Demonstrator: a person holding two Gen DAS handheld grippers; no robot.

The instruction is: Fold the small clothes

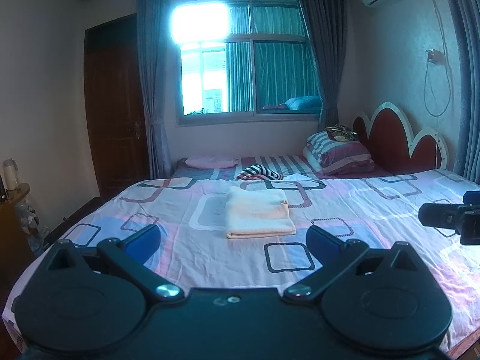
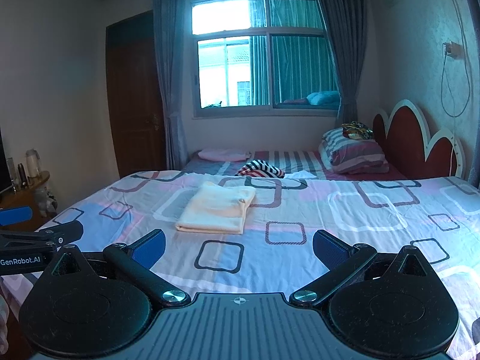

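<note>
- Lying flat on the patterned bedsheet [image 1: 345, 210] is one folded cream garment [image 1: 258, 216], squared into a neat rectangle; this garment serves as the landmark below.
- One left gripper [image 1: 234, 240] hovers on the near side of the garment, apart from it. Its two blue-padded fingers [image 1: 144, 240] stand wide apart with nothing between them.
- One right gripper [image 2: 239, 247] also sits on the near side of the garment, clear of it. Its two blue pads [image 2: 150, 249] are spread wide and hold nothing.
- In the right wrist view, the left gripper's body shows at the left edge, to the near left of the garment; in the left wrist view, the right gripper's black housing shows at the right edge.
- Beyond the garment lies one crumpled striped cloth [image 1: 260, 172], red, white and dark, resting at the far edge of the patterned sheet.
- Further beyond, to the left, is one flat pink item [image 1: 210, 161].
- Beyond and to the right of the garment are stacked striped pillows [image 1: 339, 153]; two can be counted, with one dark patterned bundle [image 1: 340, 132] on top.
- One red scalloped headboard [image 1: 390, 138] stands far right of the garment.
- One window [image 1: 249, 60] and one brown door [image 1: 114, 105] stand on the wall behind it.
</note>
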